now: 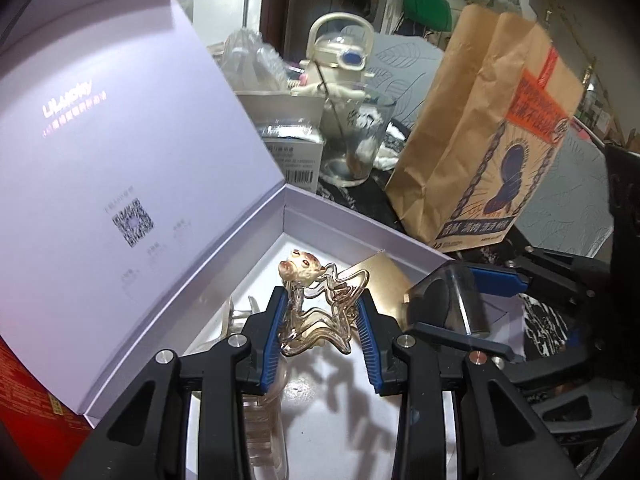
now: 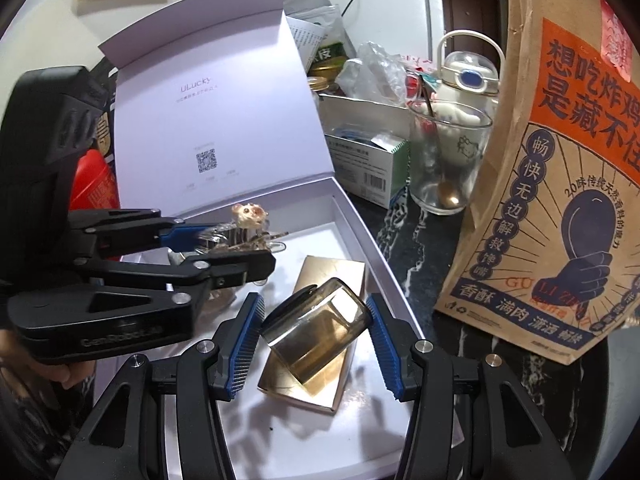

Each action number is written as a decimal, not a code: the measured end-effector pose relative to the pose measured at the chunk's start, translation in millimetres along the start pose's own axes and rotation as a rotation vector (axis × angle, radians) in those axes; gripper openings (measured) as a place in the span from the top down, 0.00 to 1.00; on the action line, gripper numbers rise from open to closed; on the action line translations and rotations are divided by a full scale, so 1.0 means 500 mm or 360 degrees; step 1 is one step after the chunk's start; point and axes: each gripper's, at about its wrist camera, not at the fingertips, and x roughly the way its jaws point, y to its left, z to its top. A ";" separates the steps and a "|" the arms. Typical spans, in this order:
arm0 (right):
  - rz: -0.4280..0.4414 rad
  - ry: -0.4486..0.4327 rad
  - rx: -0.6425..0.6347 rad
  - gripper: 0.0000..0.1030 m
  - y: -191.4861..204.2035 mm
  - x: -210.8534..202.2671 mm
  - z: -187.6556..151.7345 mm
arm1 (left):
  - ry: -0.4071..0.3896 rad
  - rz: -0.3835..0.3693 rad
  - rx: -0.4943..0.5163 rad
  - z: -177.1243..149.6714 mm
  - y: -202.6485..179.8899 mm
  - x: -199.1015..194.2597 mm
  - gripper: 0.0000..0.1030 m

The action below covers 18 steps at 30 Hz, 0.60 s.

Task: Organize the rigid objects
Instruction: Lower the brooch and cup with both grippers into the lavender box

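Left gripper (image 1: 322, 334): jaws narrowed onto a translucent wavy hair claw (image 1: 320, 312) with a small animal-head ornament; the blue pads press it from both sides, above the floor of the white box (image 1: 360, 236).
Right gripper (image 2: 316, 340): jaws part-way apart, clamped on a smoky transparent cap-like container (image 2: 316, 330) that lies tilted between the pads, over a gold card (image 2: 320, 380) on the box floor.
White box: open, its lid (image 2: 208, 92) standing up at the far left, with printed text and a QR code inside.
Right of the box: brown paper bag (image 2: 560, 168), upright on the dark marbled table (image 2: 400, 224).
Beyond the box: drinking glass (image 2: 444, 160) holding a spoon, a small barcode carton (image 2: 376, 172) beside it.
Farthest: white kettle-shaped bottle (image 2: 468, 68) with a handle.
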 end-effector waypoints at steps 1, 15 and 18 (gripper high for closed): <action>0.0001 0.0022 0.0001 0.49 0.001 0.005 -0.001 | 0.0008 0.0005 -0.0006 -0.001 0.002 0.003 0.67; -0.0052 0.0083 -0.0001 0.43 0.001 0.018 -0.003 | 0.0086 0.0089 -0.0020 0.000 -0.001 0.016 0.67; -0.0065 0.0085 -0.0007 0.39 -0.001 0.015 -0.003 | 0.0093 0.0087 -0.0020 0.001 -0.002 0.019 0.67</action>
